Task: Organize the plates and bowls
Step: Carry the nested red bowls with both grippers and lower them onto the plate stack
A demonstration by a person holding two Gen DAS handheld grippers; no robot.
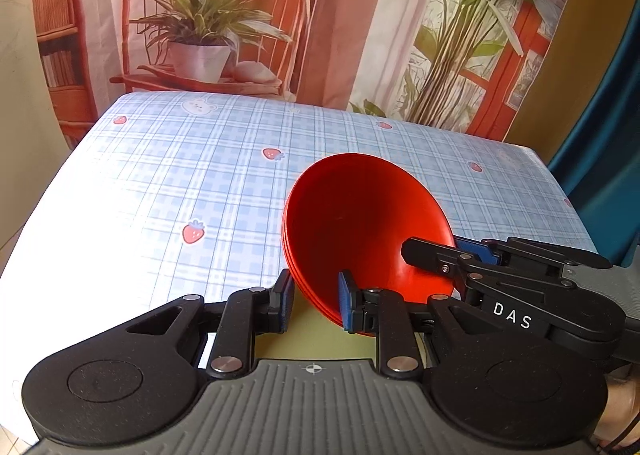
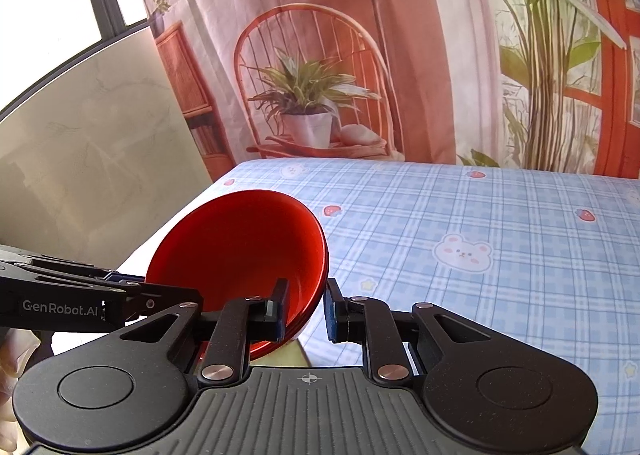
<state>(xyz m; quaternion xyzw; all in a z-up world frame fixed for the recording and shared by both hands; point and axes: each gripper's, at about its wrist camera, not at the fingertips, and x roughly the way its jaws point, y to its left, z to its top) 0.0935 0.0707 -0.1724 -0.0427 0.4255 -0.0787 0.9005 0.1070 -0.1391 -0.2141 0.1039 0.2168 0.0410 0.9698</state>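
Stack of red bowls [image 1: 360,223]: held tilted above the near edge of the checked-cloth bench [image 1: 180,183]. Rim is straddled by the left claw [image 1: 314,301] and right claw [image 2: 306,309]; whether the rim is pinched cannot be told.

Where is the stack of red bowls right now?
The red bowls are tilted between both grippers at the near edge of the checked tablecloth, rim straddled by the left gripper and right gripper.
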